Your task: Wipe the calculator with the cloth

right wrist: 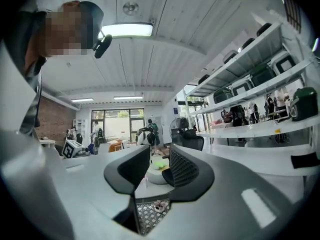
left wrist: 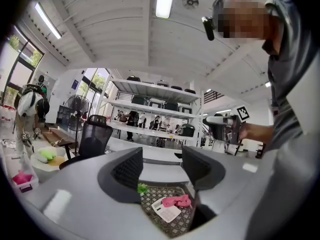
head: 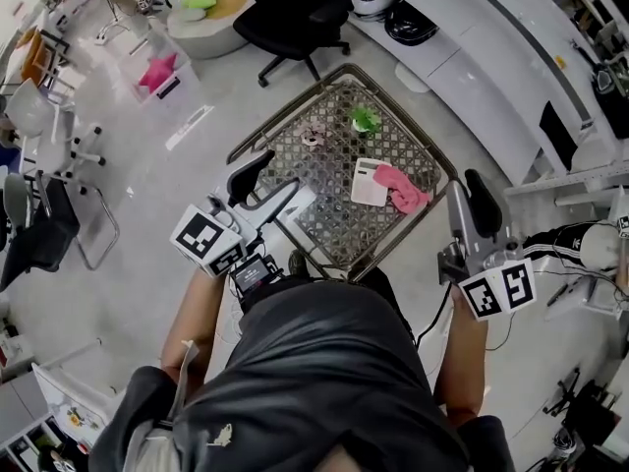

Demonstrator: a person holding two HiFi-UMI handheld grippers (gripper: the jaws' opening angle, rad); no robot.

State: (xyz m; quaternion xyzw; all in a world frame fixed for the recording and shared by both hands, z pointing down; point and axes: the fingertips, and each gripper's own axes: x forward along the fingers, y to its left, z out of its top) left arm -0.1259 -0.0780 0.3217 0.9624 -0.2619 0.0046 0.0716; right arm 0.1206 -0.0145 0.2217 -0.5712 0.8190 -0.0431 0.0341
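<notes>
The white calculator (head: 368, 182) lies on the mesh-topped table (head: 324, 219), with the pink cloth (head: 401, 188) bunched against its right edge and partly over it. Both grippers are held up level, short of the table's near edge and well clear of it. My left gripper (head: 266, 182) stands open and empty; in the left gripper view the calculator (left wrist: 165, 210) and cloth (left wrist: 177, 201) show far below its jaws. My right gripper (head: 472, 202) has only a narrow gap between its jaws and nothing in it. In the right gripper view a corner of the table (right wrist: 149, 215) shows.
A green crumpled item (head: 365, 118) and a small pinkish item (head: 313, 136) lie on the far part of the table. Beyond it are a black office chair (head: 293, 13), a low round white stand (head: 208, 16) and a long white counter (head: 491, 62).
</notes>
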